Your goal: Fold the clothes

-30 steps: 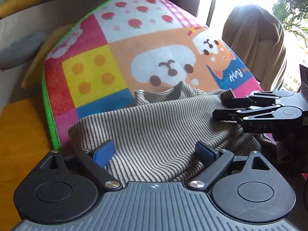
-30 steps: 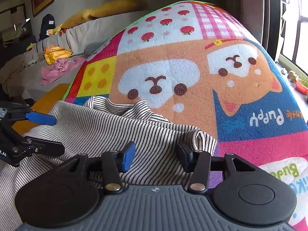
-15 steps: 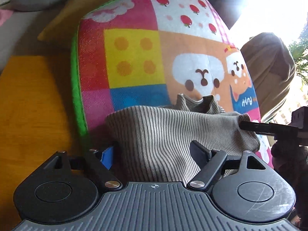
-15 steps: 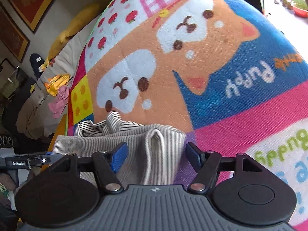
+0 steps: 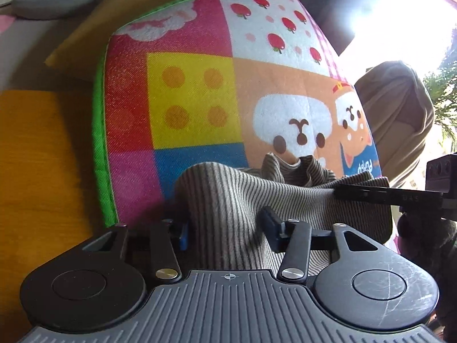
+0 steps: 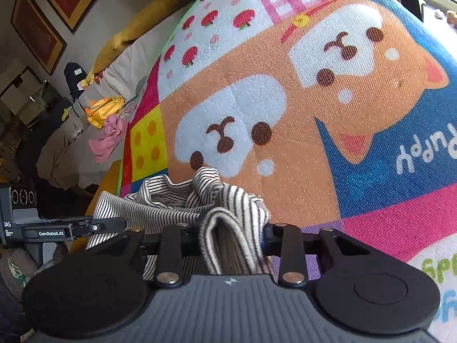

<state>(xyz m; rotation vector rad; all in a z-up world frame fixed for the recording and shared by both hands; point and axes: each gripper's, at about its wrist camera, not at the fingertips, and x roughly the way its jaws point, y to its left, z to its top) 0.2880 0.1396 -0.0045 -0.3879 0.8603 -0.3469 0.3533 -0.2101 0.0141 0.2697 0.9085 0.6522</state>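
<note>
A striped knit top (image 5: 234, 194) lies bunched at the near end of a colourful cartoon play mat (image 5: 188, 100). My left gripper (image 5: 227, 230) has a fold of its left side between the blue pads; the jaws are closing and both pads touch the cloth. In the right wrist view the top (image 6: 171, 200) shows its neckline, and my right gripper (image 6: 235, 233) is closing tight on a thick fold of its right edge. Each gripper appears in the other's view: the right gripper (image 5: 371, 193) at the right, the left gripper (image 6: 114, 224) at the left. The cloth stretches between them.
The mat (image 6: 285, 114) runs far ahead. An orange surface (image 5: 34, 157) borders its green left edge. A brown draped cloth (image 5: 400, 114) stands at the right by a bright window. A sofa holds a pile of yellow and pink clothes (image 6: 105, 120) and a yellow cushion (image 6: 142, 25).
Both grippers have narrowed from wide open onto folds of the striped top. The top, spread flat a second ago, is now gathered into a narrower bunch. Both views have rolled.
</note>
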